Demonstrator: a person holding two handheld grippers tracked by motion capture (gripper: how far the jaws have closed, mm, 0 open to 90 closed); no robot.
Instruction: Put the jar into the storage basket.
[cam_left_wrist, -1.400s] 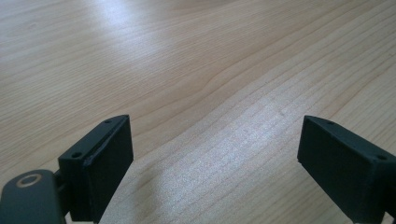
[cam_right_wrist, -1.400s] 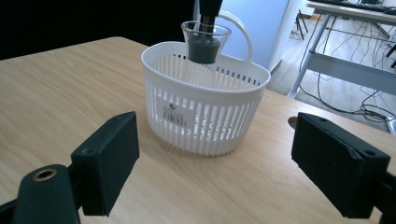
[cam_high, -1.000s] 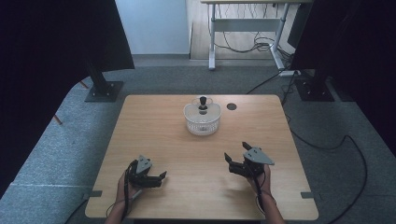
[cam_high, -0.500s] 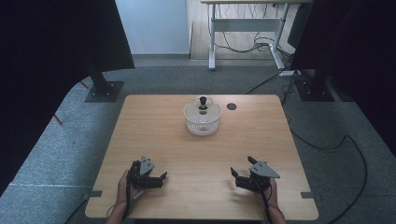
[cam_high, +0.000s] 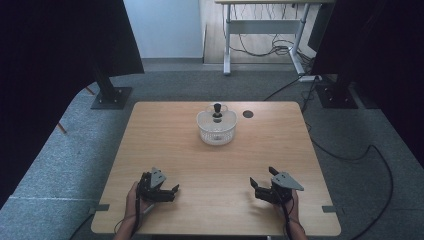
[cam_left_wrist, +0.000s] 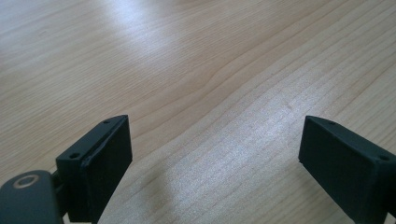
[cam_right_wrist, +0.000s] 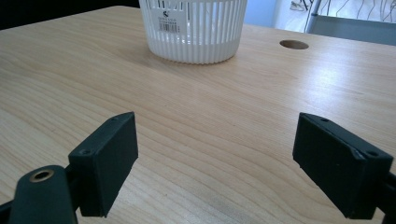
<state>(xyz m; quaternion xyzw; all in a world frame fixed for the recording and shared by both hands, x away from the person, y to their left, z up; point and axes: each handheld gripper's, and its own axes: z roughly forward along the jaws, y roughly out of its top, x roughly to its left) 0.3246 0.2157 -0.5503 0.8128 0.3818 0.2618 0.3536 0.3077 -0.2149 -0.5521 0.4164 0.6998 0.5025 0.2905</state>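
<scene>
where the wooden table meets the person's edge, both grippers sit low over bare boards, well apart from each other and from the only object on the surface. a round cable hole is cut in the tabletop just right of that object, at the far side. beyond the table lie grey carpet, a black stand base at far left, another at far right, a white desk frame with hanging wires, and a loose black cable on the floor at right. nothing lies between either gripper and the object; the boards between are bare.

the object is a white ribbed basket, round, with fine vertical slats, standing upright at the far middle of the table. in the right gripper view the basket appears straight ahead and well off, a small printed label on its wall. a clear lid covers it, with a dark knob standing upright at the centre. contents cannot be made out through the slats.

left gripper: held in the left hand near the front left, jaws spread wide, nothing between them; the left gripper view shows bare wood under the gap.

right gripper: held in the right hand near the front right, grey plate on top, jaws spread wide and gripping nothing.
</scene>
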